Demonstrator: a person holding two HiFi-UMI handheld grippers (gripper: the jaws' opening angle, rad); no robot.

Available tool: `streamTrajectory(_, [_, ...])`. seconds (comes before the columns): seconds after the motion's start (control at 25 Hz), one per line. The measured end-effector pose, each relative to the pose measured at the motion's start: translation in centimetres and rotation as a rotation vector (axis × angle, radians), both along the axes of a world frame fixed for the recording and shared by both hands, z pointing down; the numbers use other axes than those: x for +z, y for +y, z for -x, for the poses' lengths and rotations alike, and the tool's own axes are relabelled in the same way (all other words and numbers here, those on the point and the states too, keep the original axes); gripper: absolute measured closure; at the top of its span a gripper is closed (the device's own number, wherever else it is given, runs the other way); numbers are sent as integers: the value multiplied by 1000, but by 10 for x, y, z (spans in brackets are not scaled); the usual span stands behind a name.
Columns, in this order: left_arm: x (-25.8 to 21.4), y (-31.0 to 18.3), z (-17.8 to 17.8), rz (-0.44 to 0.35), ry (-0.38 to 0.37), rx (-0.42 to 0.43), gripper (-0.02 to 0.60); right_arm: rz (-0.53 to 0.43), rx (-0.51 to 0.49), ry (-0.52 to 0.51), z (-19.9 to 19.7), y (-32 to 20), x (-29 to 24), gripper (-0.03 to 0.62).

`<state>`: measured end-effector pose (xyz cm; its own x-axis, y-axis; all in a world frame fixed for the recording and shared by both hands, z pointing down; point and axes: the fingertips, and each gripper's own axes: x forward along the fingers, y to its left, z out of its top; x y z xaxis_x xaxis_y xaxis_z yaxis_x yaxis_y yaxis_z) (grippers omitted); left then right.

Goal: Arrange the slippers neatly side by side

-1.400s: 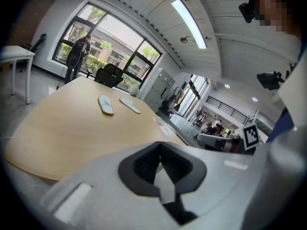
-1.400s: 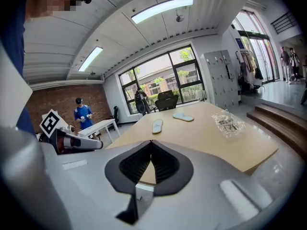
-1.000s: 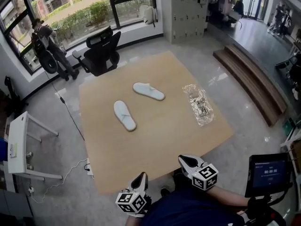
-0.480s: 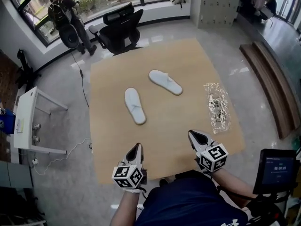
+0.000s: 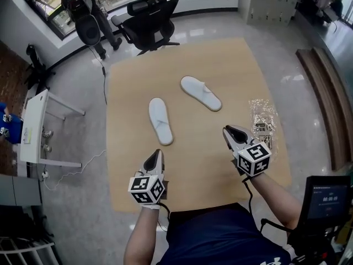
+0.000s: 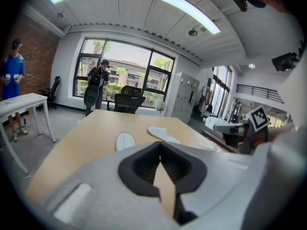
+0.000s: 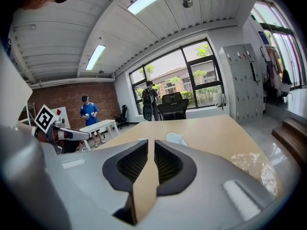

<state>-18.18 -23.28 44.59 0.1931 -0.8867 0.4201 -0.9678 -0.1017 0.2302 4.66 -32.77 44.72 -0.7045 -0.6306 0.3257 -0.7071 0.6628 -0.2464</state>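
Observation:
Two white slippers lie apart on the wooden table (image 5: 129, 93). The left slipper (image 5: 160, 120) points away from me, and the right slipper (image 5: 201, 93) lies slanted beyond it. My left gripper (image 5: 156, 156) is shut and empty, hovering over the table's near part, short of the left slipper. My right gripper (image 5: 230, 131) hangs near the right side, its jaws opening with a narrow gap and nothing between them. The left gripper view shows both slippers (image 6: 125, 140) (image 6: 163, 133) ahead of the shut left gripper (image 6: 159, 150). In the right gripper view one slipper (image 7: 176, 138) shows past the right gripper (image 7: 154, 145).
A crinkled clear plastic wrapper (image 5: 262, 120) lies on the table just right of my right gripper. A black office chair (image 5: 150, 16) stands at the far edge, with a person (image 5: 83, 4) beyond it. A white side table (image 5: 33, 131) is at the left.
Both grippers have moved forward from the near edge out over the table, closer to the slippers. The right gripper's jaws have parted slightly. The slippers have not moved.

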Motion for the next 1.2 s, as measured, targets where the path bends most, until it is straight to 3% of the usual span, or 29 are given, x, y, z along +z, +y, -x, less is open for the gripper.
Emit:
streamTrajectory(0.04, [1,-9,2,2,-12,6,577,-7,-1,7,2,-12,1,542])
streamTrajectory(0.16, [8,-35,10,17,-58,37,495,-27,-23,37,13,-44,8,526])
streamTrajectory(0.52, [58,-102,55,125,-186,85,413,-60,-51,200,38,-126,37,454])
streamTrajectory(0.96, [130,-147,67,293,-150,108,414,-81,-93,366,69,-208,87,445])
streamTrajectory(1.2, [179,-166,85,352,-142,92,414,40,-144,394,93,-250,160,382])
